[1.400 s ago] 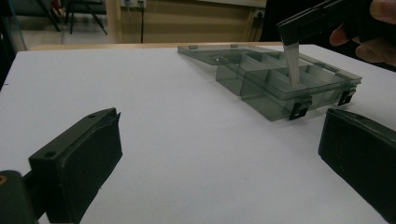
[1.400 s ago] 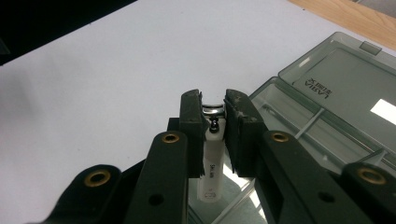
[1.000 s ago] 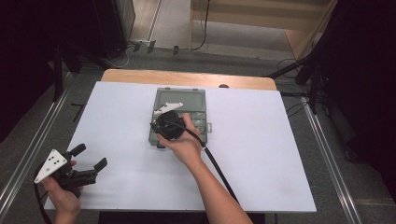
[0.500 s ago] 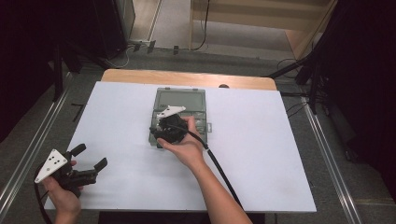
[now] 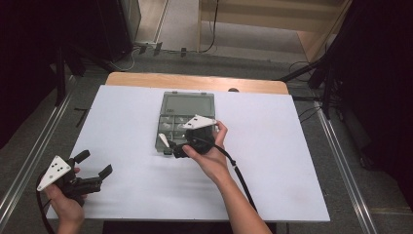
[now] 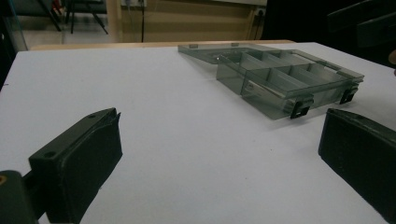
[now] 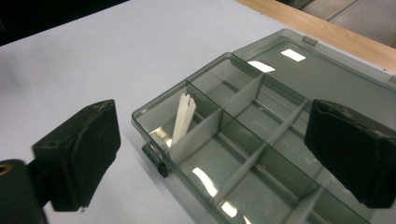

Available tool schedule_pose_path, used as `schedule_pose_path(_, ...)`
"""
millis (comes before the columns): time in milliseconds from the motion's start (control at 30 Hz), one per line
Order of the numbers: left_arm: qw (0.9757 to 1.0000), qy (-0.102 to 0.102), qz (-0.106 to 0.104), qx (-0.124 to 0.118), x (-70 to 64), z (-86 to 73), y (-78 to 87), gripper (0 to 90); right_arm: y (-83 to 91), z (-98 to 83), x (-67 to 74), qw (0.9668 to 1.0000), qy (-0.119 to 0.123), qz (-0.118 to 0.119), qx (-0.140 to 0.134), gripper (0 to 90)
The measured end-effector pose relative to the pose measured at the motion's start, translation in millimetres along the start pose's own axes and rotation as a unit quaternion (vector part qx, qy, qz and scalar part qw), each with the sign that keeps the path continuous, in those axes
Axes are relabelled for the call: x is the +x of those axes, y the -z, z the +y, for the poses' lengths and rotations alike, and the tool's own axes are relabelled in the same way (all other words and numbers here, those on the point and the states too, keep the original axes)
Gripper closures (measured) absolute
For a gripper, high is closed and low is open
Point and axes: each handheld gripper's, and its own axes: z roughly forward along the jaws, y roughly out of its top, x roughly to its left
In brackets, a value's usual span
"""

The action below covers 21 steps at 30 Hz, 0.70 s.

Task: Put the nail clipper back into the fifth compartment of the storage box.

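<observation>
hovering my right gripper [image 5: 170, 146] over the near left corner of the smoky plastic organiser box [image 5: 187, 105], whose lid lies open flat behind it on the white bench [image 5: 272, 161]. the jaws have just been opening and now stand wide with nothing between them. the little white strip [image 7: 183, 116] leans upright in the corner compartment, propped against a divider, plain in the right gripper view. my left gripper [image 5: 92, 168] waits well apart at the bench's near left corner, jaws spread and empty, pointing across at the box [image 6: 280, 84].

risks as i see them: the strip stands tilted rather than flat, so if a jaw brushes the divider or the box wall it could tip over or hop into the next compartment. the box looks light and nothing pins it, so a nudge on the rim could skid it across the bench or swing the lid.
</observation>
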Motion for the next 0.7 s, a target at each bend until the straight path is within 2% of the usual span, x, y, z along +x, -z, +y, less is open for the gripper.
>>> schedule_pose_path(300, 1.0000, -0.002, 0.001, 0.001, -0.5, 0.1, -0.3, 0.0, 28.2, -20.6, -15.2, 0.9998, -0.012, 0.002, -0.018, 0.0)
schedule_pose_path(333, 1.0000, -0.001, 0.002, 0.001, -1.0, 0.1, -0.6, 0.0, 35.7, -26.3, -18.3, 0.9997, -0.014, -0.003, -0.019, 0.0)
schedule_pose_path(700, 1.0000, -0.005, 0.004, 0.005, -1.8, 0.1, -1.1, 0.0, 74.3, -58.9, -39.1, 0.9982, -0.035, -0.024, -0.042, 0.0)
